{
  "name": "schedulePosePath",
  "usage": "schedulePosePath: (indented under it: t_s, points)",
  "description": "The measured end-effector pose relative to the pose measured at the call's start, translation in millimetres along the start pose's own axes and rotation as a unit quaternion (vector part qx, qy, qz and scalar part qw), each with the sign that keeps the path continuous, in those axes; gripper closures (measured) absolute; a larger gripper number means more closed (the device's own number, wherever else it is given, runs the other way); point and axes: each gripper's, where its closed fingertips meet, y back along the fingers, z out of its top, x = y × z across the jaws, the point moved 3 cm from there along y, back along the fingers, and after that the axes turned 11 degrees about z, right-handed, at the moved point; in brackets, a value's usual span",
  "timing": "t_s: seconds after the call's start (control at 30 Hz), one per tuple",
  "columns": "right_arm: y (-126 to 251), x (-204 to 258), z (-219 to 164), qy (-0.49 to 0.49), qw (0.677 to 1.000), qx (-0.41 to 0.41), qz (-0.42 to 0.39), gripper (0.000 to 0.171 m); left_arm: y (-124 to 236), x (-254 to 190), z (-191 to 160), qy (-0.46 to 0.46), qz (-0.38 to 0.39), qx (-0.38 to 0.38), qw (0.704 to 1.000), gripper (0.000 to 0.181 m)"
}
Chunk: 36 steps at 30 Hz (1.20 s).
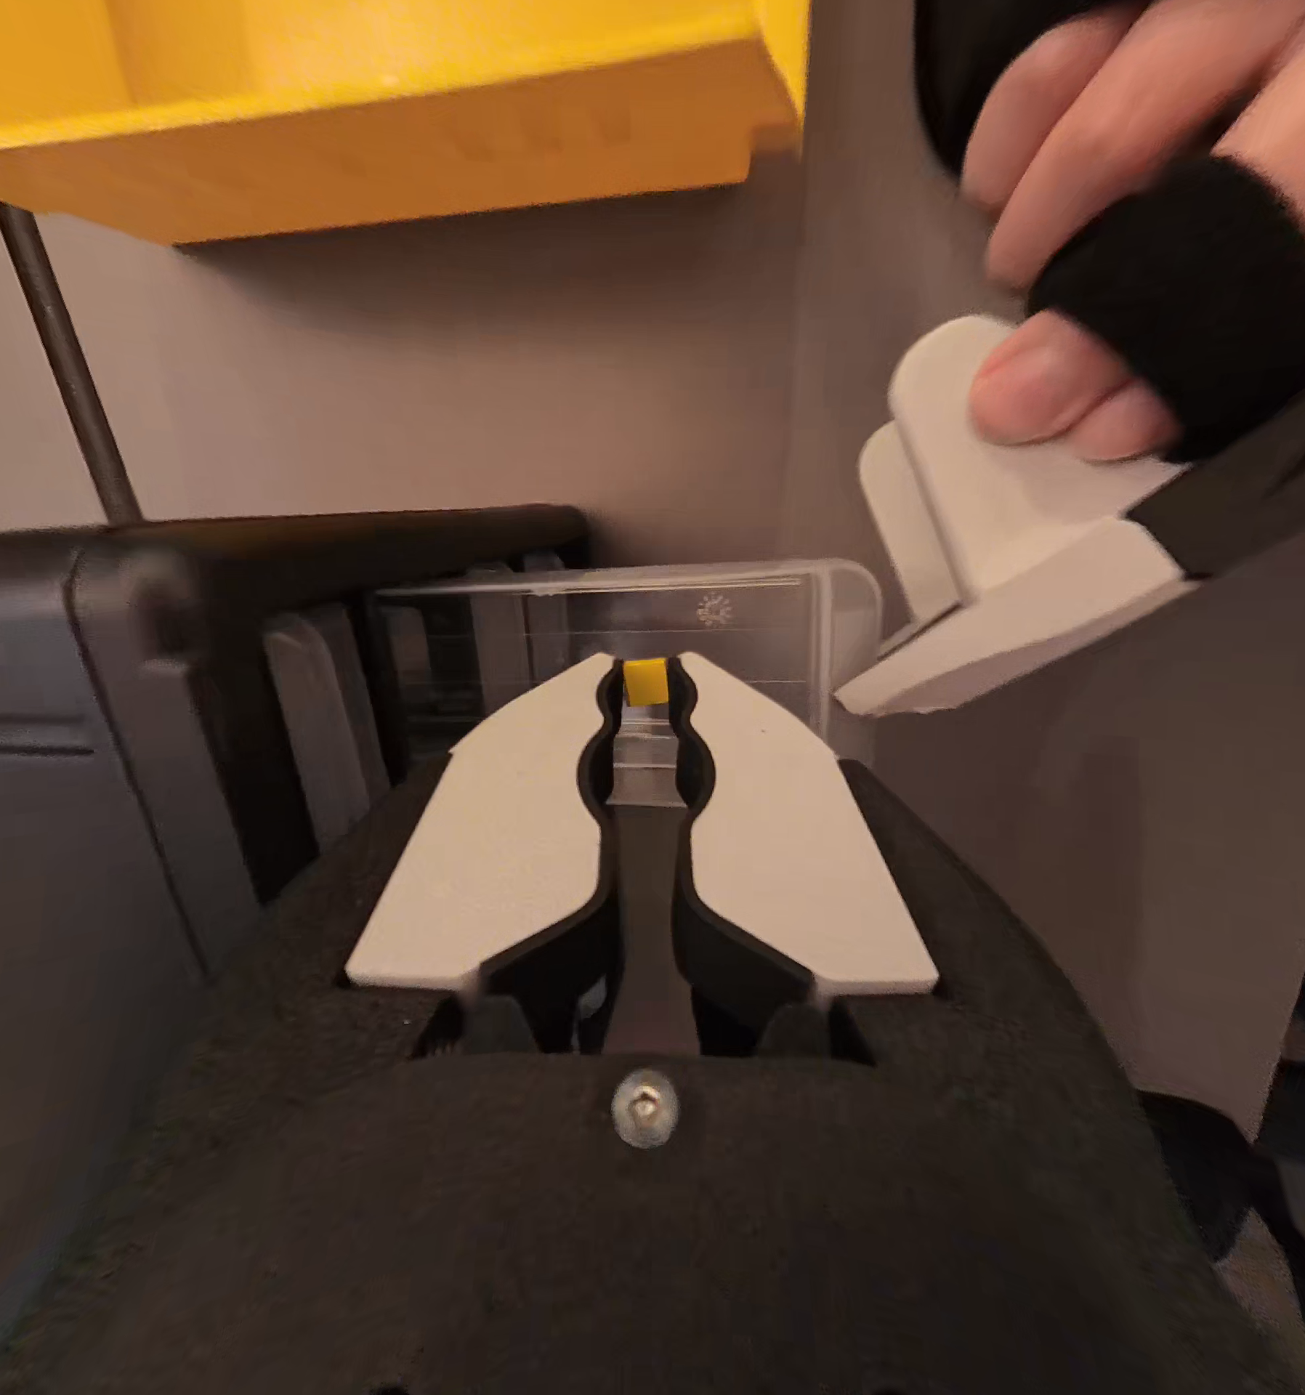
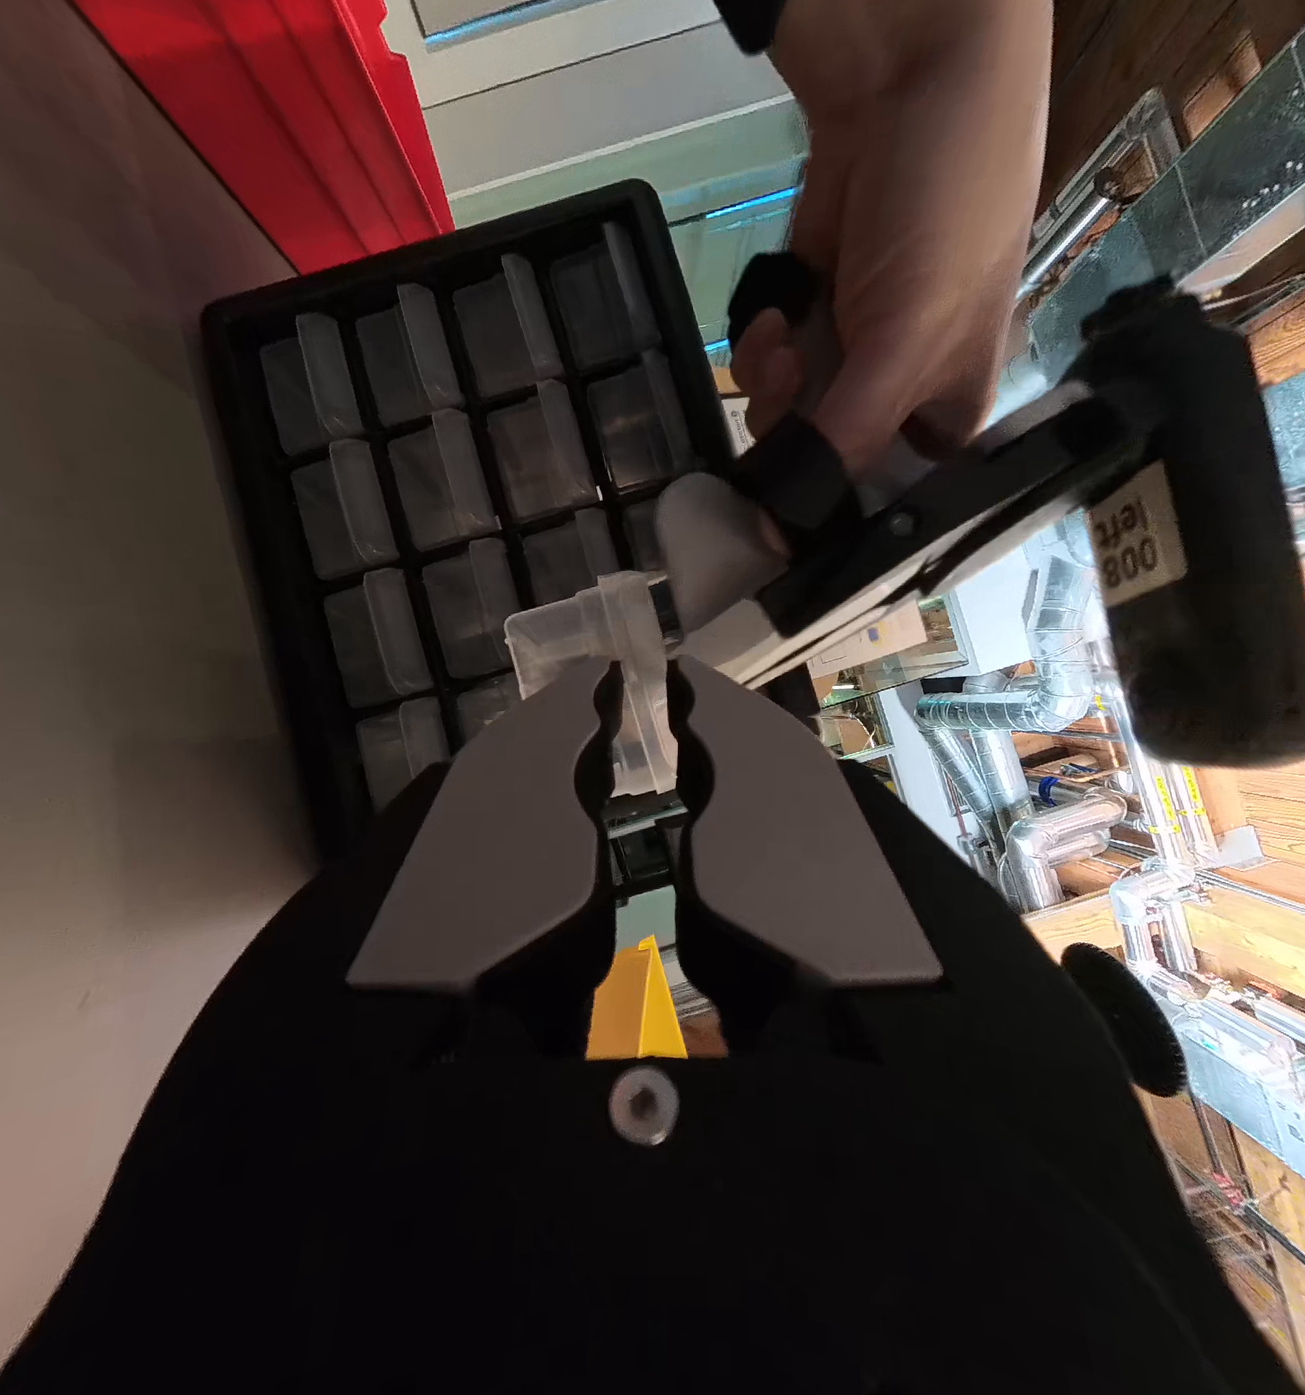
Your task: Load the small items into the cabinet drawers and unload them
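While the left gripper (image 1: 645, 683) pinches a small yellow block (image 1: 645, 681) between its white fingertips, a clear plastic drawer (image 1: 619, 642) sits just beyond it, pulled out from the black cabinet (image 1: 272, 679). That block is a plain, flat-faced cube, the one small item I can see. From the right wrist view, the right gripper (image 2: 643, 691) is clamped on the clear drawer's front tab, holding it out in front of the cabinet's grid of translucent drawers; four columns show, and the rows run partly out of sight. One yellow bin (image 1: 378, 113) hangs above, one red bin (image 2: 279, 113) beside the cabinet.
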Motion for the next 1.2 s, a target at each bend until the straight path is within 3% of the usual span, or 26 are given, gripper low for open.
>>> schedulePosePath:
  t_s: [0.43, 0.67, 0.73, 0.87, 1.0, 1.2]
  points:
    - [-4.7, 11.9, 2.0, 0.014, 0.999, 0.005, 0.037, 0.158, -24.1, -5.7, -11.6, -0.029, -0.067, 0.149, 0.986, 0.170]
    - [-5.9, 14.5, 2.2, 0.013, 0.999, 0.006, 0.045, 0.158, -28.2, -5.5, -11.1, -0.041, -0.049, 0.167, 0.984, 0.169]
    - [-6.2, 14.7, 1.7, 0.007, 0.999, 0.005, 0.047, 0.158, -26.7, -4.5, -12.4, -0.035, -0.040, 0.167, 0.985, 0.159]
    - [-6.5, 14.3, 0.6, 0.001, 0.999, 0.004, 0.047, 0.157, -10.5, 2.5, -7.6, -0.003, -0.016, 0.110, 0.994, 0.154]
    - [-7.3, 14.3, 1.0, 0.002, 0.999, 0.004, 0.044, 0.157, 33.0, 6.0, -8.1, 0.062, 0.017, -0.003, 0.998, 0.156]
    - [-13.5, 10.8, 1.7, 0.006, 1.000, 0.009, 0.023, 0.158, 87.8, -2.7, -75.6, 0.170, 0.110, -0.090, 0.975, 0.163]
